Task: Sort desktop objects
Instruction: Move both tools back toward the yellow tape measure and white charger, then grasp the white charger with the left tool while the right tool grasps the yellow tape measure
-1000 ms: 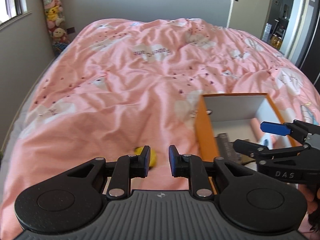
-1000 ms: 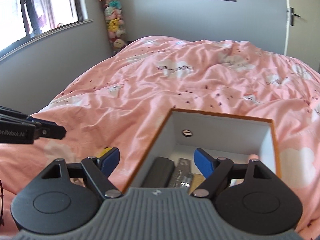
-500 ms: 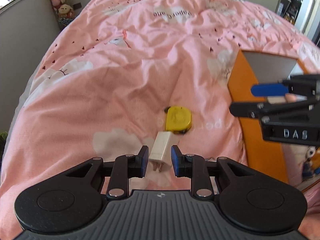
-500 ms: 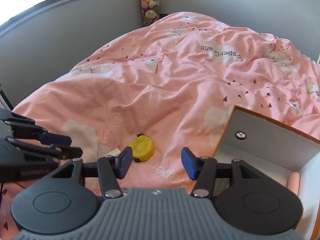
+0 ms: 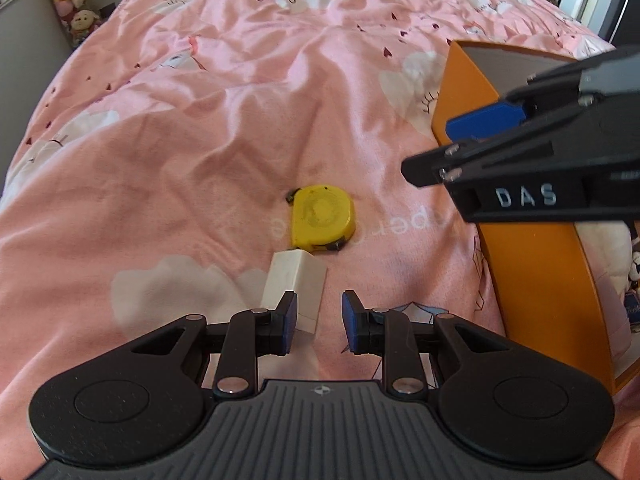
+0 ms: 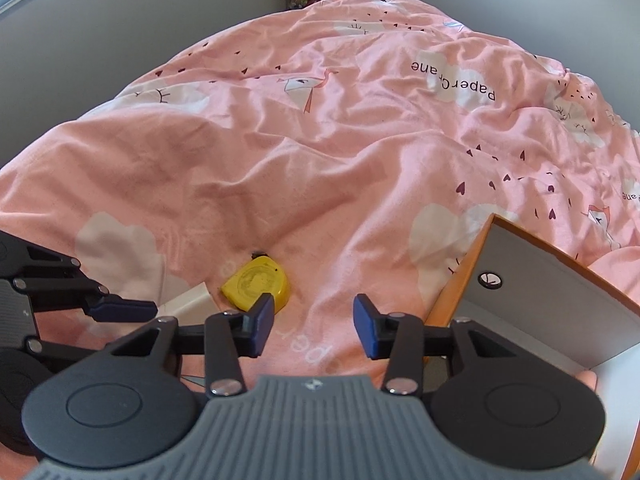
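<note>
A bed under a rumpled pink duvet (image 5: 224, 92) printed with white clouds, small dark hearts and the words "Paper Crane". Grey walls (image 6: 120, 32) stand behind it, and stuffed toys (image 5: 74, 2) are stacked in the far corner

A bed (image 5: 224, 92) covered by a rumpled pink quilt printed with white clouds, paper cranes, small dark hearts and the words "Paper Crane" carries everything. On the quilt lies a flat yellow plastic tape measure (image 5: 321, 216), face up. Just beside its near edge lies a white rectangular plug-in charger block (image 5: 294, 284), almost touching it; whether they touch cannot be told. To the right, well apart from both, an open orange cardboard box with a white inside (image 5: 532, 276) stands on the quilt, its orange wall facing the tape measure.
</note>
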